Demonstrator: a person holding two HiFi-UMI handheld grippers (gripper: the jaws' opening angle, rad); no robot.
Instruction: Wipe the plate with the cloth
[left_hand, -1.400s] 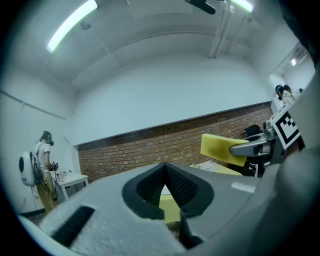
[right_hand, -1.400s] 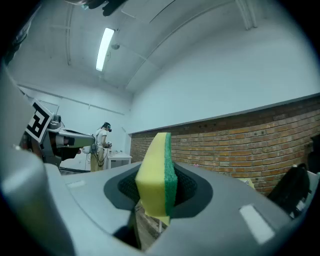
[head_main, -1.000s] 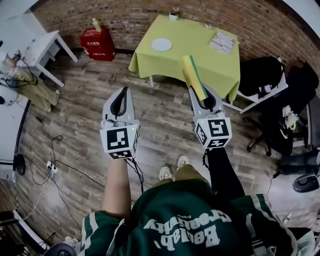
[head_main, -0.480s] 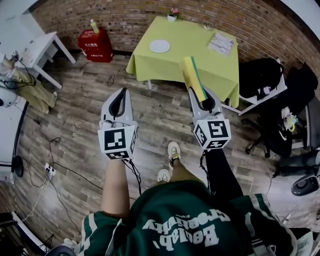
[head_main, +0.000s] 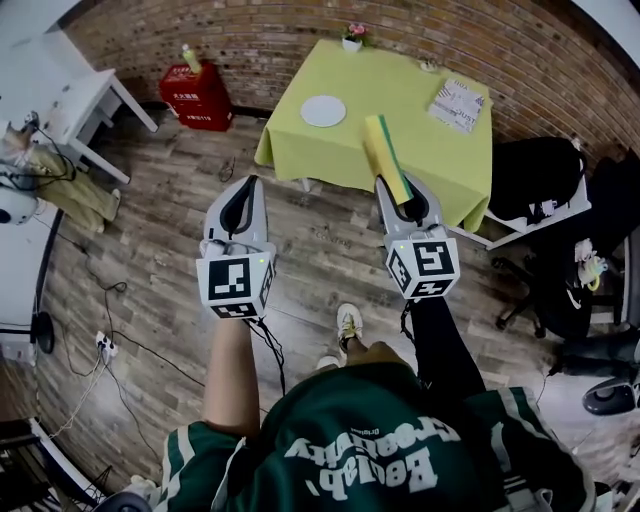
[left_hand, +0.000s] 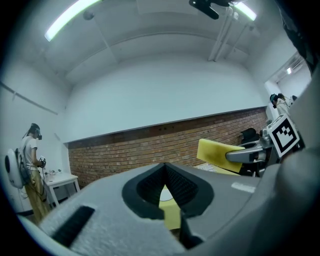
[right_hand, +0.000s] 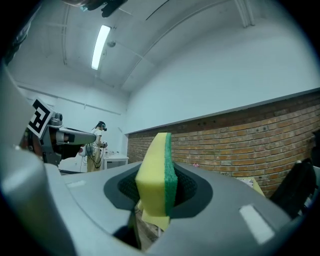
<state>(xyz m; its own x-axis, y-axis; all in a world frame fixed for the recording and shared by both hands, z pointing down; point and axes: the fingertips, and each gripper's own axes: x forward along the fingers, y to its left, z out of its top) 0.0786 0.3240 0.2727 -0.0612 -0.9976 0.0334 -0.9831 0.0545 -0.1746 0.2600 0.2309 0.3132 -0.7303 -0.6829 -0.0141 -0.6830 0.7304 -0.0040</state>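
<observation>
At the far left of the head view I note a white table (head_main: 88, 88), and next to it a red crate (head_main: 195, 95) against the brick wall with a bottle (head_main: 189, 54) standing on top. The left gripper (head_main: 244, 186) is held over the wooden floor (head_main: 150, 240), short of the counter (head_main: 420, 150). In the left gripper view its jaws are closed, tip against tip, with nothing between them (left_hand: 164, 167). Beyond and between the two grippers stands the counter, covered in a yellow-green cloth. The plate (head_main: 323, 110) lies flat on the left part of it, near the front edge, bare on top and well apart from both grippers. A small flower pot (head_main: 352, 38) stands at the back edge. The right gripper (head_main: 400, 192) is held level with the left one, just short of the counter's front edge. Its jaws are clamped on a sponge (head_main: 384, 152), yellow with a green scouring face, which sticks out past the tips and points toward the counter. The right gripper view confirms the hold (right_hand: 156, 196): the sponge (right_hand: 154, 165) stands on edge between the pads, green face to the right. A printed booklet (head_main: 459, 101) lies on the counter's right part. At the far right stands a black chair (head_main: 535, 175).
</observation>
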